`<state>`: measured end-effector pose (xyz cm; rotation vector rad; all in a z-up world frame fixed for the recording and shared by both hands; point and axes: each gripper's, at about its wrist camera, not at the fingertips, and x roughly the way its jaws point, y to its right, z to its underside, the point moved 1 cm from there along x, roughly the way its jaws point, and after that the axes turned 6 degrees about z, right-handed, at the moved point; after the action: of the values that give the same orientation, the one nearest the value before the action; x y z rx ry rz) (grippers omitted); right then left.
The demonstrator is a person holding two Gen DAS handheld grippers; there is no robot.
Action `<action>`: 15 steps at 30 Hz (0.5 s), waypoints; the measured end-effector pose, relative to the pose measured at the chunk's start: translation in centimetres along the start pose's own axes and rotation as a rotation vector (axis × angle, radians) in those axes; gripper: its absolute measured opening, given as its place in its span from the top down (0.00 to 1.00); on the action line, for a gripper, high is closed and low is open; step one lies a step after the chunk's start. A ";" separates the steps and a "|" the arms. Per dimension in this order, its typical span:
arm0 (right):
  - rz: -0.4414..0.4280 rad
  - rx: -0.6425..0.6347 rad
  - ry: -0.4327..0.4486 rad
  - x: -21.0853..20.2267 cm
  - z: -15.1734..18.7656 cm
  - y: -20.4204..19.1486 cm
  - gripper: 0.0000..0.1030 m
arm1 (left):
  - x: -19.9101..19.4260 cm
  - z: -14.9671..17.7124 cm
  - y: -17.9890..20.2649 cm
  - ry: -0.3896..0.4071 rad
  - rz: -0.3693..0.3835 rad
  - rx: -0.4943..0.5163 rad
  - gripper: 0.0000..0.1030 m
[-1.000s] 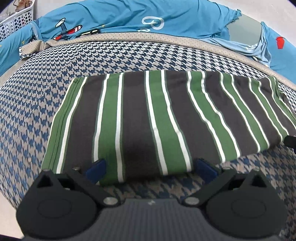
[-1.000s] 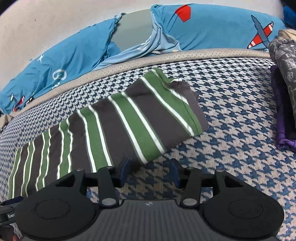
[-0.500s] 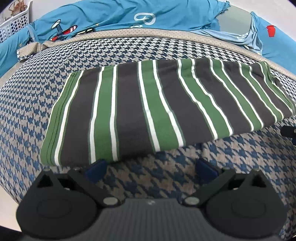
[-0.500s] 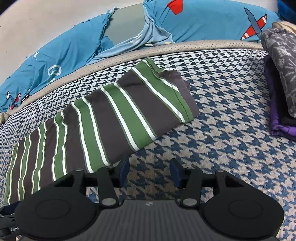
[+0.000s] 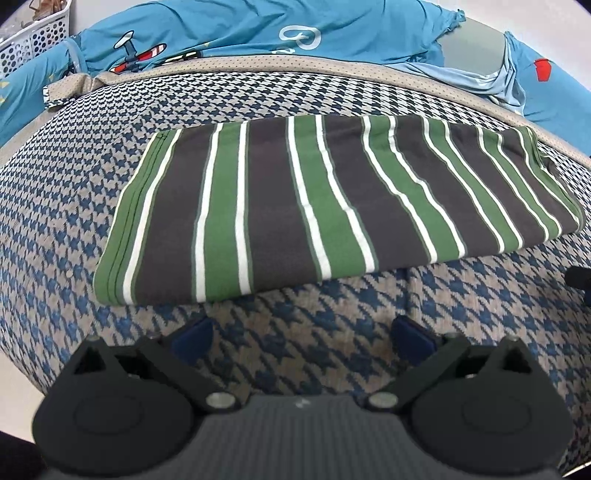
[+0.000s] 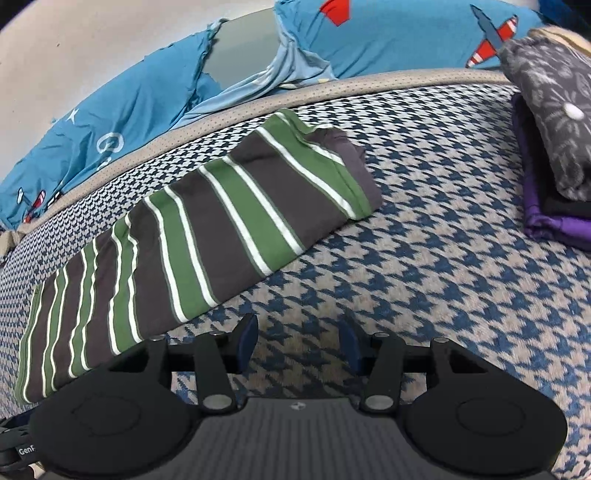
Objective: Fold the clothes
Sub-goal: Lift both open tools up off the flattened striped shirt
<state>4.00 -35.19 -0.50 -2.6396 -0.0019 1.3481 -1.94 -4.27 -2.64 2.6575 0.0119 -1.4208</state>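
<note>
A folded garment with green, dark grey and white stripes (image 5: 332,206) lies flat on the houndstooth-patterned surface (image 5: 295,350); it also shows in the right wrist view (image 6: 207,236). My left gripper (image 5: 301,334) is open and empty, just short of the garment's near edge. My right gripper (image 6: 297,338) is open and empty, near the garment's near edge toward its right end. Neither gripper touches the cloth.
A stack of folded clothes, grey patterned (image 6: 554,122) over purple (image 6: 554,225), sits at the right. Blue aeroplane-print bedding (image 5: 258,33) lies along the far side. A white perforated basket (image 5: 33,37) is at the far left.
Both grippers have pulled back from the garment's near edge, which had lain over the finger tips. The garment now lies clear of both and looks farther away.
</note>
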 end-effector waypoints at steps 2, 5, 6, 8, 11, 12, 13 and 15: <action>0.001 0.015 -0.001 -0.2 0.2 0.5 0.53 | -0.1 0.1 -0.2 0.001 -0.002 -0.005 0.00; 0.000 0.034 0.004 -0.4 0.3 1.1 0.53 | -0.2 0.3 -0.4 0.002 -0.007 -0.012 0.00; -0.005 0.042 0.006 -0.5 0.3 1.4 0.53 | -0.3 0.2 -0.6 0.004 -0.007 -0.019 0.00; -0.017 0.063 0.012 -0.5 0.1 1.9 0.53 | -0.5 0.0 -1.0 0.009 -0.007 -0.033 0.00; -0.036 0.102 0.015 -0.5 -0.1 2.7 0.53 | -0.8 -0.3 -1.6 0.016 -0.006 -0.054 0.00; -0.043 0.116 0.016 -0.4 -0.2 2.9 0.53 | -0.8 -0.4 -1.9 0.016 -0.005 -0.061 0.00; -0.048 0.129 0.017 -0.3 -0.4 3.1 0.53 | -0.9 -0.6 -2.2 0.016 -0.004 -0.068 0.00; -0.056 0.152 0.018 -0.1 -0.7 3.5 0.53 | -0.8 -1.0 -2.7 0.010 -0.001 -0.086 0.00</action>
<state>4.19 -38.74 -0.56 -2.5066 0.0275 1.2541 -1.71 -1.47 -1.69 2.5961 0.0733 -1.3745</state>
